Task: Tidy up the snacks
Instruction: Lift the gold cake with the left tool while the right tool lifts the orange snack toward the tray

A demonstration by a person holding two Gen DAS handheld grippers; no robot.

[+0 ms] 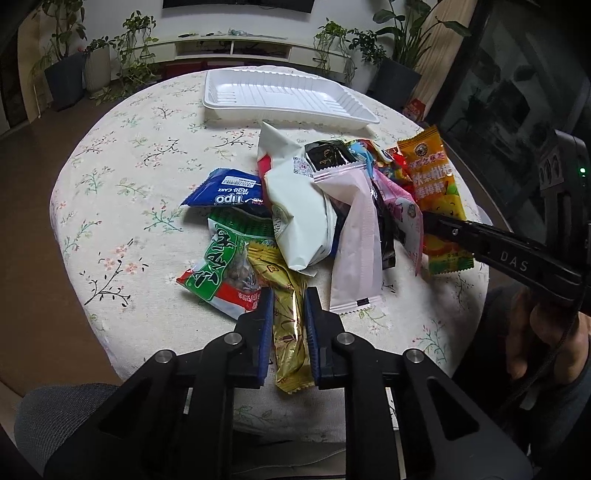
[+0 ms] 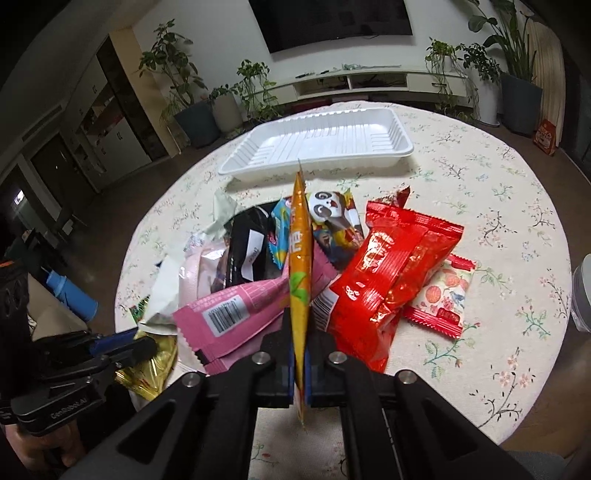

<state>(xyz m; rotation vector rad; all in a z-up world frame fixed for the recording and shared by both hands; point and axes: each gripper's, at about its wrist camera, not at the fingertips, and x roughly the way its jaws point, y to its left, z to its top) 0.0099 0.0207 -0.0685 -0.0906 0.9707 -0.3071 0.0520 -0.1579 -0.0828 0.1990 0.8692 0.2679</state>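
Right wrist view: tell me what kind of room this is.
Most likely a home living room: a dark wall-mounted screen hangs above a low white media console, potted plants line the wall, and the table wears a floral cloth.

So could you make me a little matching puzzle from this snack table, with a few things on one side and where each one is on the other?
Things:
1. gold packet
2. orange packet
3. white tray
4. red packet

Places:
A. lying on the tablecloth at the right of the pile
B. between the fingers of the left gripper
C. at the far side of the table, nothing in it
D. held on edge in the right gripper

Pairs: 1-B, 2-D, 3-C, 4-A
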